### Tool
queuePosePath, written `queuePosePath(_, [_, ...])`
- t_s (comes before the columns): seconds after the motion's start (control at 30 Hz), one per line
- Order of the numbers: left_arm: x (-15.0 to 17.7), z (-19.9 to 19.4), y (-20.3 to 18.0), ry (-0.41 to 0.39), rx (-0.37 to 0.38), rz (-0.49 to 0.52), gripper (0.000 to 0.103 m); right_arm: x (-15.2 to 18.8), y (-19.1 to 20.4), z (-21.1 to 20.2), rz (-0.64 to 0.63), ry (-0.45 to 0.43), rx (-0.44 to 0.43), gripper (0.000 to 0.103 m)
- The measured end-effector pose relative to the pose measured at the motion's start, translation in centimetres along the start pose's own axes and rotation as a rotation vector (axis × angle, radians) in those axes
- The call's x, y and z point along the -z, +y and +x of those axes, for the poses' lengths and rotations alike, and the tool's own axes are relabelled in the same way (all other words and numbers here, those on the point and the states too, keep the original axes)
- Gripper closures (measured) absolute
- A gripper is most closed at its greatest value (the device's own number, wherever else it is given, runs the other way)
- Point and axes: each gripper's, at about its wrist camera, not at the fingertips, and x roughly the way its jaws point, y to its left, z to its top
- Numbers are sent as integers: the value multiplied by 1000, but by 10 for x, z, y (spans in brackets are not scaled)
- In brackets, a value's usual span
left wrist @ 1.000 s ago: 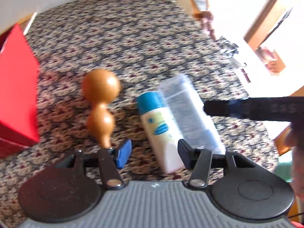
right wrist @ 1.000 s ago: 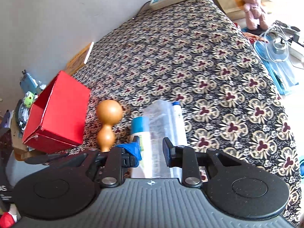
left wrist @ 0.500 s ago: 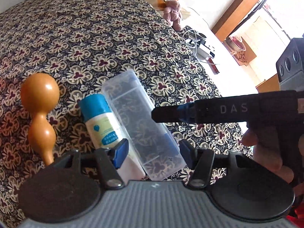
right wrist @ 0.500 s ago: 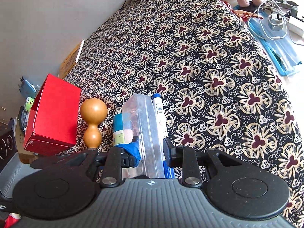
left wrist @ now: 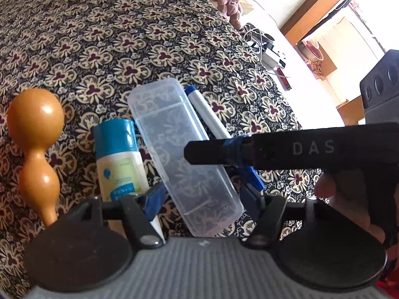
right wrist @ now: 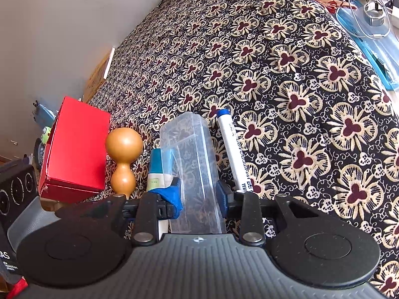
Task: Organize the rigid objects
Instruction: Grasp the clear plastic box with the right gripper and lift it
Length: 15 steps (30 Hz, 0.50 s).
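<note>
A clear plastic box point(left wrist: 179, 144) lies on the flowered cloth between a blue-capped lotion bottle point(left wrist: 119, 154) and a whiteboard marker point(left wrist: 207, 114). A brown gourd point(left wrist: 35, 134) lies left of the bottle. My left gripper point(left wrist: 203, 196) is open, its fingers straddling the box's near end. My right gripper point(right wrist: 198, 194) has both pads against the long sides of the clear box point(right wrist: 192, 149). The bottle point(right wrist: 157, 164), gourd point(right wrist: 123, 147) and marker point(right wrist: 232, 149) flank it. One of the right gripper's fingers point(left wrist: 212, 149) crosses over the box in the left wrist view.
A red box point(right wrist: 74, 147) stands left of the gourd near the table's left edge. A black speaker point(right wrist: 15, 189) sits beside it. Cables and a blue tray point(right wrist: 371, 17) lie past the right edge. A hand point(left wrist: 324, 186) holds the right gripper.
The left view has swung right, so the red box left it and the marker came into sight. The right gripper has come lower and closer along the clear box.
</note>
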Motion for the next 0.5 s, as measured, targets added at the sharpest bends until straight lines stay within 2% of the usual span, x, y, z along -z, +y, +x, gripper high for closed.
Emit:
queuePosePath(0.2, [-2,1,-5,-10,-28,42,32,2,4,4,31,-19,11,85])
queuePosePath(0.4, [-4,9,-17,-34,-130,147,31,0,23,13,-33,-24,50,82])
queuePosePath(0.5, [-3,11,-18,-57,-164,164,32,-1,22,16,0,-17,39,82])
